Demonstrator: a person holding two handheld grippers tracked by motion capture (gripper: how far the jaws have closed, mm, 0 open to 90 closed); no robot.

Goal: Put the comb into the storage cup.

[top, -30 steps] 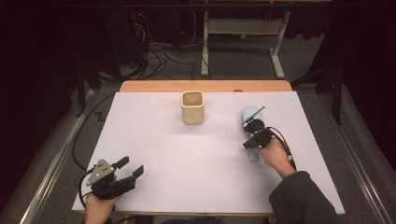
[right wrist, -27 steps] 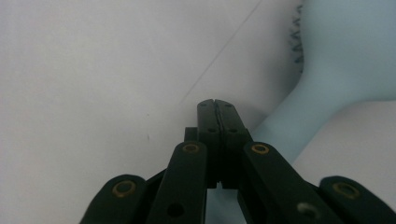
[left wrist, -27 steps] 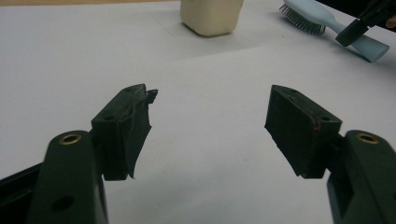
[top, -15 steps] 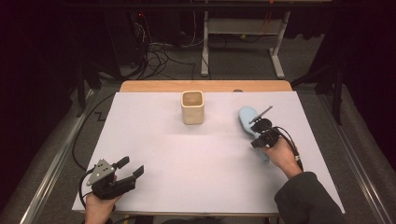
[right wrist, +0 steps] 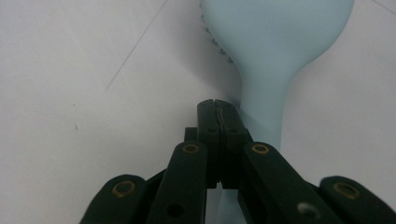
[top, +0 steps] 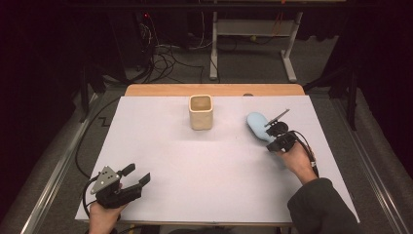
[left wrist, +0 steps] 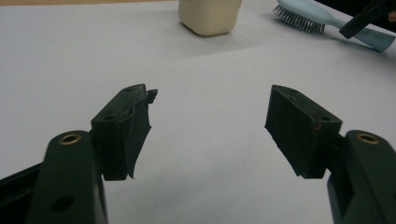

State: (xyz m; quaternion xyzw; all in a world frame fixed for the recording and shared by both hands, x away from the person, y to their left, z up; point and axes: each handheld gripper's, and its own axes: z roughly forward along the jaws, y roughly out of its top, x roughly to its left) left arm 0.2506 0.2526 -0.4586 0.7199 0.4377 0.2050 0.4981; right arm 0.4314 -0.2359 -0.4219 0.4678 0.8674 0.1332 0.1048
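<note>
The left gripper (top: 134, 177) rests near the table's (top: 204, 170) front edge, its 2 jaws spread on nothing. Farther off, the right gripper (right wrist: 218, 109) hovers pressed together over the pale blue hairbrush's (right wrist: 273, 56) smooth plastic handle; it should open and straddle that narrow neck squarely. Beyond stands a cream, square-mouthed cup (top: 200, 111).

In the high view the white table (top: 195, 175) is evenly lit from above, while the floor and racks behind it sink into near-black. The cup (top: 200, 112) casts a faint, short shadow toward the near edge. No glare anywhere. In the left gripper view the cup (left wrist: 210, 16) and brush (left wrist: 322, 18) are soft. In the right gripper view the brush (right wrist: 275, 42) is slightly blurred with a bluish cast.
</note>
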